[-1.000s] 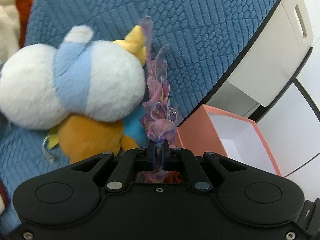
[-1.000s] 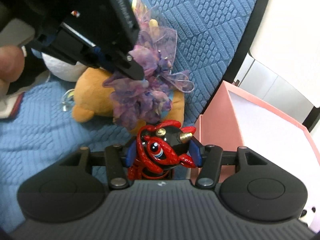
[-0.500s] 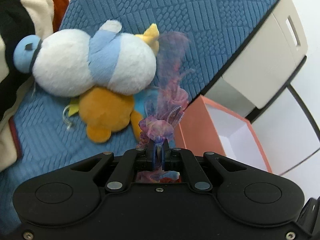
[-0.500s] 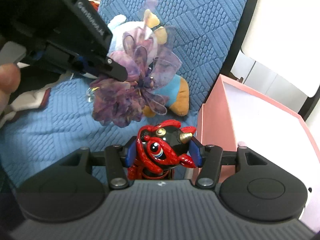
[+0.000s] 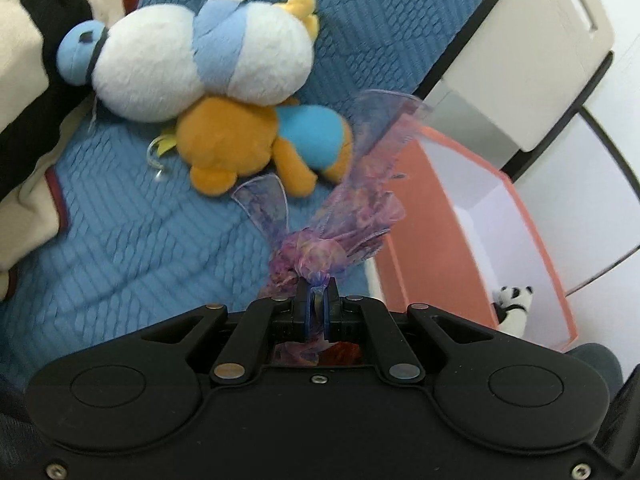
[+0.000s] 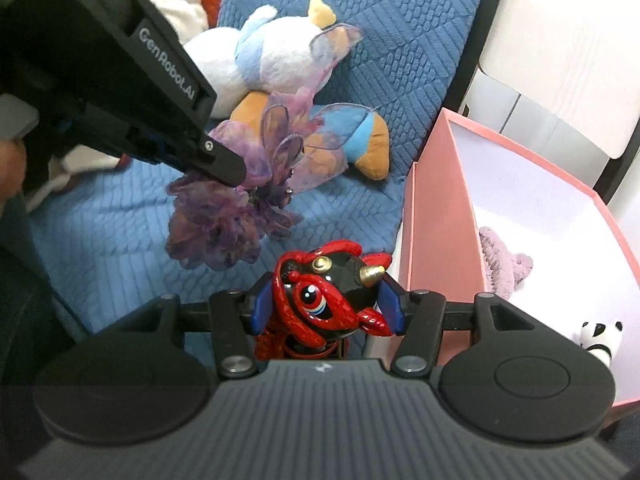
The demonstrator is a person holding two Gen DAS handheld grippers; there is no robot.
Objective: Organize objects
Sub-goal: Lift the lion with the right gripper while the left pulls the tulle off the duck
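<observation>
Right wrist view, nearest first: the right gripper [image 6: 326,306] stands part open, its blue pads clamped on a red and black figurine [image 6: 324,298]. At two o'clock from it sits the pink box [image 6: 434,216], already holding a lilac knitted piece [image 6: 505,265] and a small panda toy [image 6: 600,336]. At ten o'clock the left gripper [image 6: 224,168] hangs over the blue bed cover [image 6: 104,236], pinched nearly shut on a purple gauze flower [image 6: 236,204]. Farther, at twelve o'clock, lie an orange plush [image 6: 360,140] and a white and blue plush [image 6: 260,60]. Both items look to be mid-carry toward the box; the next move probably calls for bringing each over the open top before releasing. Only this view shows the figurine whole and the lilac piece; the left wrist view alone shows the gauze caught between the left pads, and the white plush's blue head.
</observation>
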